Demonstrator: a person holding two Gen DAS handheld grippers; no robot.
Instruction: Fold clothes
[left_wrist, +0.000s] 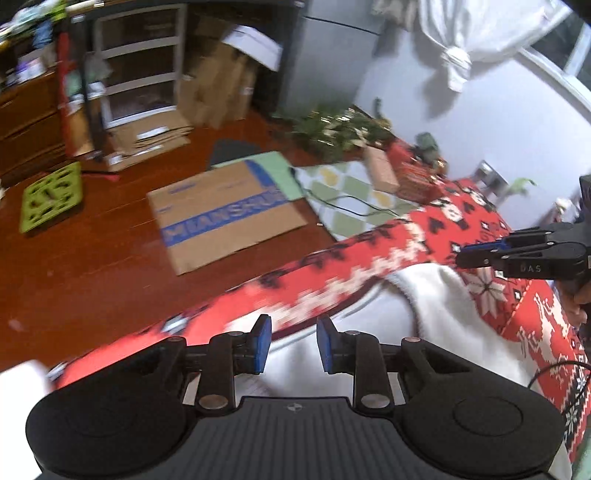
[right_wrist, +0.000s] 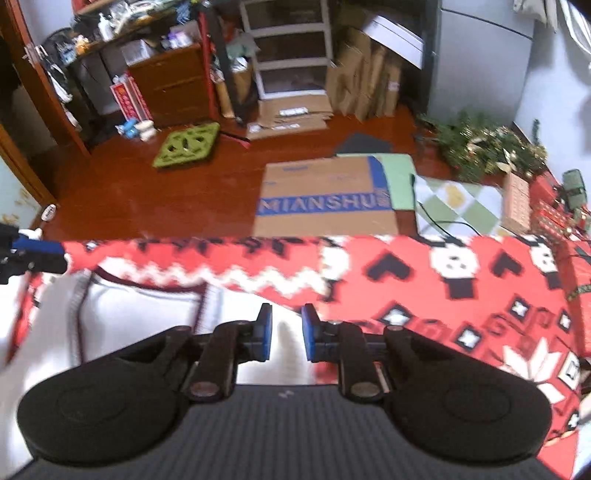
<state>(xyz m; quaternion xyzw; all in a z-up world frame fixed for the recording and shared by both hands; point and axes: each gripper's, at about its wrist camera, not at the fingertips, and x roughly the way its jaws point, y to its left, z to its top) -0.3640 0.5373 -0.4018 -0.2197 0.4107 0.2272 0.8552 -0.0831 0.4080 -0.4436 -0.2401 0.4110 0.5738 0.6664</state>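
While parted, both fingers (right_wrist: 264, 334) hover over white garment (right_wrist: 140, 314).

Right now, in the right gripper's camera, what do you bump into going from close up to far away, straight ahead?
right gripper → white garment → red patterned blanket → flat cardboard box → wood floor → plastic drawer unit

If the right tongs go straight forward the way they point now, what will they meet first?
Probably the white garment, which lies directly under and ahead of the open right tongs; beyond it comes the red patterned blanket. Depth is unclear.
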